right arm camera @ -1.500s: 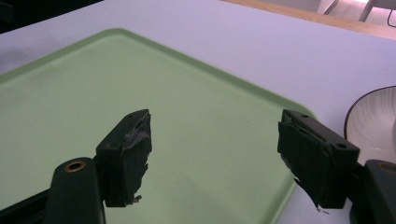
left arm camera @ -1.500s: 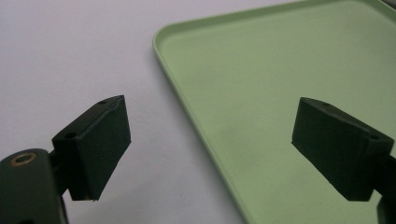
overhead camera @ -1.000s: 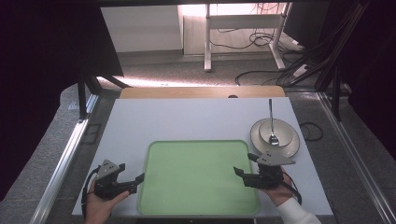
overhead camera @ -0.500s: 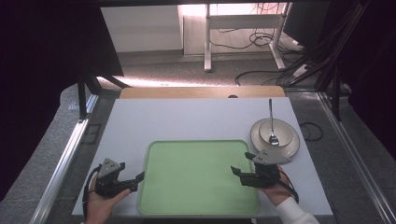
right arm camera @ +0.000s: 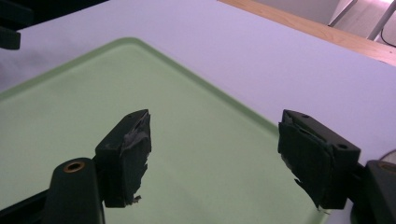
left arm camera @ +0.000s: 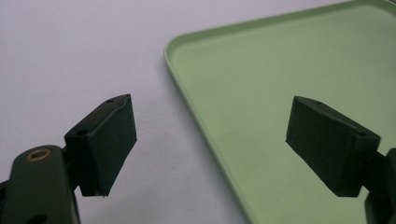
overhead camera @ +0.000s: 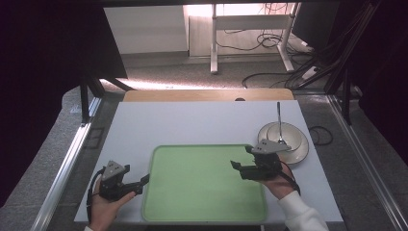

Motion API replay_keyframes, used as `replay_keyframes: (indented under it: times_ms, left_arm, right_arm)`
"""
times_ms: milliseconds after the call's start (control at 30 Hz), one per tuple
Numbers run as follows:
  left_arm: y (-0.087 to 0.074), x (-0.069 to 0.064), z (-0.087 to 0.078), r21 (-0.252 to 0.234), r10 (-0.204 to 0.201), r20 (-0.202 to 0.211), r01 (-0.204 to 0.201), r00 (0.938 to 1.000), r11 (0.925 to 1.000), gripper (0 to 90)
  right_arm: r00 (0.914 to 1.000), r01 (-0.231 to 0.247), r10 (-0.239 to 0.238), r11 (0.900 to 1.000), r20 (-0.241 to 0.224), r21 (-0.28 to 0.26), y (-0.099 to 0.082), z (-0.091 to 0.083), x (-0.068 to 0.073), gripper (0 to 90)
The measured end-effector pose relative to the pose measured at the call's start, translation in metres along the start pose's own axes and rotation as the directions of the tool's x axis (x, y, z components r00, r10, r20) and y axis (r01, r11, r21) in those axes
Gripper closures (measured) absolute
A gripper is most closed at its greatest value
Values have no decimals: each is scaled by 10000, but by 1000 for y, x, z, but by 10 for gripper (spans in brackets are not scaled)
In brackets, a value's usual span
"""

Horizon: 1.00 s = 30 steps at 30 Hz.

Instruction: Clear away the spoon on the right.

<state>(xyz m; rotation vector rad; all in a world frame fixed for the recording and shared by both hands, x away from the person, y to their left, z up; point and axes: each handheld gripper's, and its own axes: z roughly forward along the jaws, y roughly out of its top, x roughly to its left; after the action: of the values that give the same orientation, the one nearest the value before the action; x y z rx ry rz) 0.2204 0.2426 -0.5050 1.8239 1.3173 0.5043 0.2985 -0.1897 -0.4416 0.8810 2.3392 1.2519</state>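
Observation:
A light green tray (overhead camera: pixel 207 148) lies empty on the white table (overhead camera: pixel 202 122). My left gripper (overhead camera: pixel 142 184) is held low at the tray's left edge. In the left gripper view it (left arm camera: pixel 210 135) stands open, its jaws to either side of the tray's rim (left arm camera: pixel 187 93), with nothing between them. My right gripper (overhead camera: pixel 240 157) hovers over the tray's right part. Seen in the right gripper view, it (right arm camera: pixel 215 140) is open and empty above the tray's floor (right arm camera: pixel 70 116).
A white plate (overhead camera: pixel 296 139) with a spoon (overhead camera: pixel 279 122) resting in it stands just right of the tray, behind the right hand. A wooden strip (overhead camera: pixel 207 95) runs along the table's far edge. Metal rails (overhead camera: pixel 72 159) flank the table.
My right gripper has shifted a little left and away from the person, farther over the tray. The left gripper has hardly moved.

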Motion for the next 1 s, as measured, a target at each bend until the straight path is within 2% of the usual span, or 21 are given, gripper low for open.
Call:
replay_keyframes:
  times_ms: [300, 367, 533, 667, 833, 1000]
  left_arm:
    - [0, 1, 0, 21, 144, 1, -144, 9999, 9999, 160]
    - [1, 1, -1, 20, 144, -33, -144, 9999, 9999, 160]
    - [0, 1, 0, 47, 131, -70, -131, 9999, 9999, 162]
    - [0, 0, 2, 138, 257, -156, -255, 9995, 9996, 162]
    - [-1, 0, 3, 140, 366, -233, -362, 9991, 9992, 162]
    - [0, 0, 0, 74, 316, -258, -314, 9992, 9995, 162]
  right_arm:
    - [9996, -227, 225, 9997, -168, -128, 22, 11, -7, 289]
    - [9981, -582, 576, 9979, -225, -283, 28, 14, -16, 293]
    - [9947, -1015, 1007, 9939, -201, -420, 30, 17, -28, 297]
    - [9924, -1225, 1227, 9910, 0, -546, 34, 15, -38, 299]
    - [9914, -1269, 1282, 9909, 277, -453, 34, 13, -46, 299]
    - [9903, -1295, 1317, 9904, 446, -483, 36, 10, -51, 301]
